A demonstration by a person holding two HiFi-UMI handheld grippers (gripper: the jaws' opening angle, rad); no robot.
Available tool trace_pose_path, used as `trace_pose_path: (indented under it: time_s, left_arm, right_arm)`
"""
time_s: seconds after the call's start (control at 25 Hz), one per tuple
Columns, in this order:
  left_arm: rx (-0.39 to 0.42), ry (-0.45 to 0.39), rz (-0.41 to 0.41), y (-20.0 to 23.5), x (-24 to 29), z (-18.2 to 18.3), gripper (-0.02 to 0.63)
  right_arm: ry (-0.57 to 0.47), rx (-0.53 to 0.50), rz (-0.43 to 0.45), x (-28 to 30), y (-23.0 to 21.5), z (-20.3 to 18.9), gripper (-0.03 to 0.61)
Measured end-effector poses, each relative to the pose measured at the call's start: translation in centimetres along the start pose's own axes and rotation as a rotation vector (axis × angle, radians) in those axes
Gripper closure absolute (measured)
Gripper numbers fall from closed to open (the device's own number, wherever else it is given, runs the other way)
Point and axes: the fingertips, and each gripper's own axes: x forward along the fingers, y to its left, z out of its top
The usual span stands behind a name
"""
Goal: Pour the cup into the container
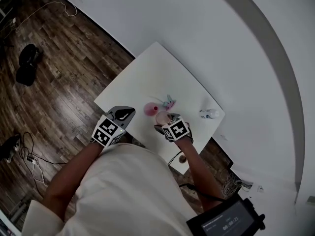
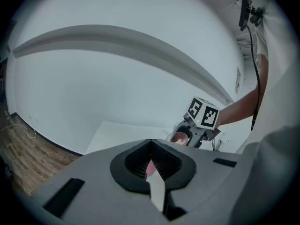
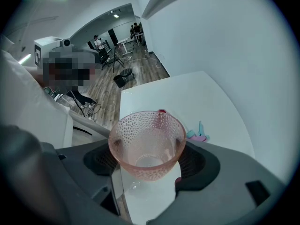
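A pink dimpled cup (image 3: 147, 143) sits between the jaws of my right gripper (image 3: 149, 161), whose pads press on both its sides. Its mouth faces the camera and I see nothing inside it. In the head view the cup (image 1: 161, 117) hangs over the near part of the white table (image 1: 147, 73), just in front of a pink round container (image 1: 150, 109). Only the container's rim (image 3: 161, 111) peeks out behind the cup. My left gripper (image 1: 125, 115) hovers at the table's near-left edge, shut and empty (image 2: 152, 162). It looks towards the right gripper (image 2: 190, 136).
Small blue and pink items (image 1: 169, 101) lie just beyond the container, also seen as pastel bits (image 3: 197, 134). A small clear object (image 1: 209, 113) rests near the table's right corner. A white wall runs behind the table, and cables and a dark bag (image 1: 27, 65) lie on the wood floor.
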Motion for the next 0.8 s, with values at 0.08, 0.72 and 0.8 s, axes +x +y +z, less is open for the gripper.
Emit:
trace_pose_path:
  time_s: [0.08, 0.72, 0.8]
  left_arm:
    - [0.006, 0.002, -0.004, -0.18, -0.09, -0.01, 0.603]
    - [-0.002, 0.000, -0.026, -0.11, -0.41, -0.78, 0.603]
    - [-0.008, -0.006, -0.024, 0.05, -0.51, -0.89, 0.603]
  right_arm:
    - [0.015, -0.005, 0.006, 0.16, 0.07, 0.01, 0.207]
    - [0.130, -0.042, 0.045, 0.48, 0.52, 0.19, 0.207]
    - [0.140, -0.042, 0.047, 0.60, 0.46, 0.29, 0.207]
